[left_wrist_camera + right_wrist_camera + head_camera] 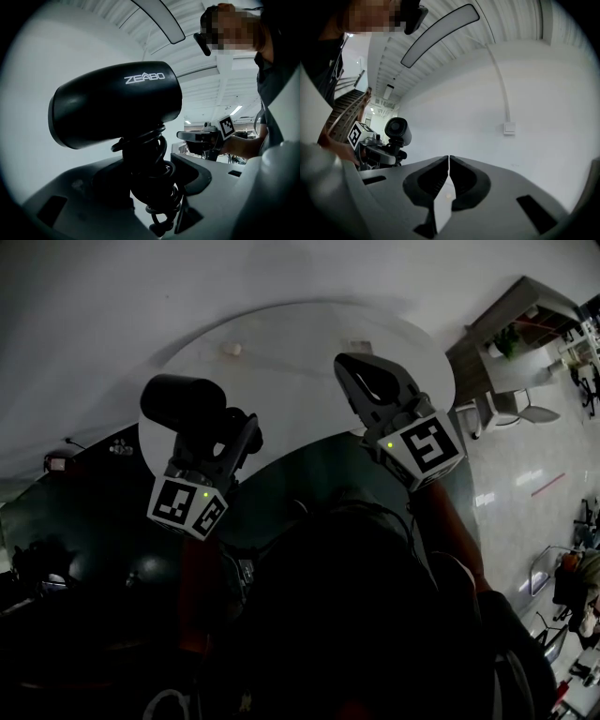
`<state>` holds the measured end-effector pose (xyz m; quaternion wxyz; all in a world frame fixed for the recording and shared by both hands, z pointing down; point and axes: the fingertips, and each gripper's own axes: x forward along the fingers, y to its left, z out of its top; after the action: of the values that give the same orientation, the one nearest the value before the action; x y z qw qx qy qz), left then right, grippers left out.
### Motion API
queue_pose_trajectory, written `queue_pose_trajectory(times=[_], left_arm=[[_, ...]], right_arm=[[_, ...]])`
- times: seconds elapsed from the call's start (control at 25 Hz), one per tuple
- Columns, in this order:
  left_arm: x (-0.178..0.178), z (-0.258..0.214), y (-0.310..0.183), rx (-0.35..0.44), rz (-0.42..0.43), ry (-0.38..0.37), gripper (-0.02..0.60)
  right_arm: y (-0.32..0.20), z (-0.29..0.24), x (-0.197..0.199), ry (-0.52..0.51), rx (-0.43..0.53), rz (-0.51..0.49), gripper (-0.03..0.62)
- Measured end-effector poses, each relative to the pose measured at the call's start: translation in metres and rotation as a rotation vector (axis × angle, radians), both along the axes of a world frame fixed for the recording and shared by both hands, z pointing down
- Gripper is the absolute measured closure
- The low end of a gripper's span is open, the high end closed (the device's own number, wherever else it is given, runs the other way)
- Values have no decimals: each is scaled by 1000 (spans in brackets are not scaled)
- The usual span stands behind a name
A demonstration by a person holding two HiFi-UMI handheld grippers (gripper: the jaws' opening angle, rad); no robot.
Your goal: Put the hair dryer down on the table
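Observation:
A black hair dryer [183, 401] is held up in the air over the round white table [281, 343], barrel level and handle pointing down. My left gripper [230, 432] is shut on its handle, which has the black cord [151, 161] wound around it. In the left gripper view the dryer's barrel [117, 105] fills the middle above the gripper [147, 174]. My right gripper [349, 367] hovers to the right, jaws together with nothing in them. The right gripper view shows that gripper [449, 161] shut, and the hair dryer [397, 130] off to the left.
Two small pale objects [232, 350] [356, 346] lie near the table's far edge. A desk with chairs [511, 352] stands at the right on a shiny floor. A white wall with a switch [509, 127] lies beyond the table.

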<state>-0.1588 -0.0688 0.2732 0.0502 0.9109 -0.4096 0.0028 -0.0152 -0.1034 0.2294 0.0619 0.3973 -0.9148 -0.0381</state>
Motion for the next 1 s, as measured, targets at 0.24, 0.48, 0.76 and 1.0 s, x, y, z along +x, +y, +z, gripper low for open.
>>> queue_pose_trajectory(times=[0.24, 0.48, 0.76, 1.0], left_arm=[[5, 5, -17, -19, -9, -4, 345], [12, 8, -35, -34, -58, -21, 345], [23, 4, -59, -40, -136, -27, 345], [35, 6, -72, -49, -193, -53, 345]], right_arm=[[-21, 4, 8, 6, -22, 13, 585], [-48, 3, 9, -30, -3, -64, 585], [-83, 6, 23, -26, -12, -128, 585], [-105, 6, 31, -66, -15, -182, 585]])
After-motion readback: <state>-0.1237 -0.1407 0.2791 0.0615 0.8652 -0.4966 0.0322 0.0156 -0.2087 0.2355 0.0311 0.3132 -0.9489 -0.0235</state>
